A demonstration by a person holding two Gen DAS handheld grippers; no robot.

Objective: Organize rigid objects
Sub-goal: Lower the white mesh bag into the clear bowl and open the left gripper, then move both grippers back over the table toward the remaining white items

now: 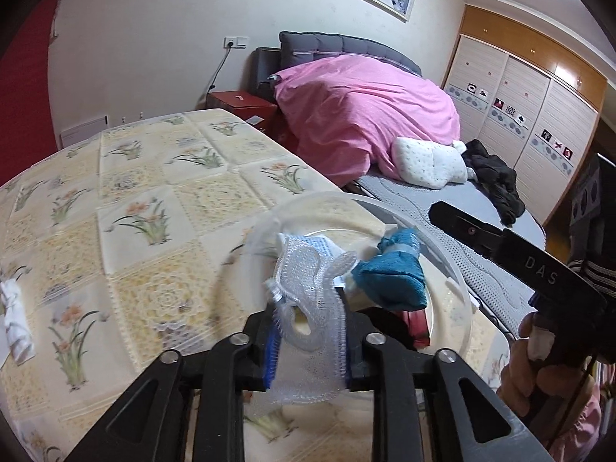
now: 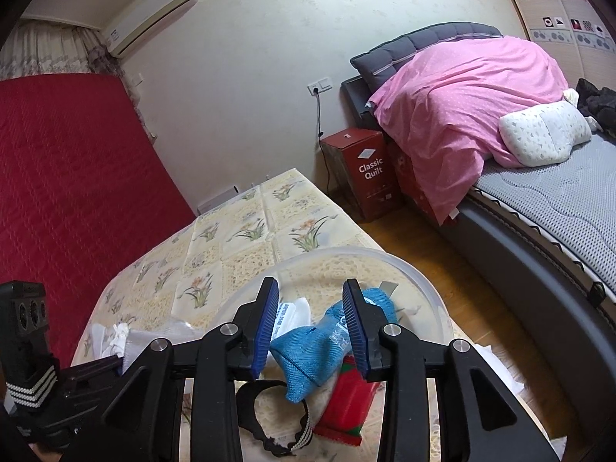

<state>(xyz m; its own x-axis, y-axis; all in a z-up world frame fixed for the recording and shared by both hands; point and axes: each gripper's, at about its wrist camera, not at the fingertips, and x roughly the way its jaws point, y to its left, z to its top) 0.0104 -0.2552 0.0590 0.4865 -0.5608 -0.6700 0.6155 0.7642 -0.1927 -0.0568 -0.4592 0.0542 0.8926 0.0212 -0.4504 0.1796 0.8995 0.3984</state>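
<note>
A clear plastic basin [image 1: 458, 269] [image 2: 419, 281] stands on the floral table near its right edge. In it lie a blue cloth pouch [image 1: 389, 281] [image 2: 308, 350], a red packet [image 1: 419, 325] [image 2: 346, 404] and a black strap [image 2: 250, 404]. My left gripper [image 1: 308, 342] is shut on a white mesh pouch [image 1: 308, 281] and holds it over the basin's near side. My right gripper [image 2: 310, 327] is open above the basin, its blue pads [image 2: 269, 327] on either side of the blue pouch. The right gripper's body shows in the left wrist view [image 1: 519, 254].
The table [image 1: 154, 192] has a floral cloth; a white crumpled item [image 1: 15, 323] lies at its left. A bed with a pink duvet [image 1: 365, 115], a red box [image 2: 365, 169] and wooden floor [image 2: 423, 250] are to the right. A red mattress [image 2: 77, 192] leans left.
</note>
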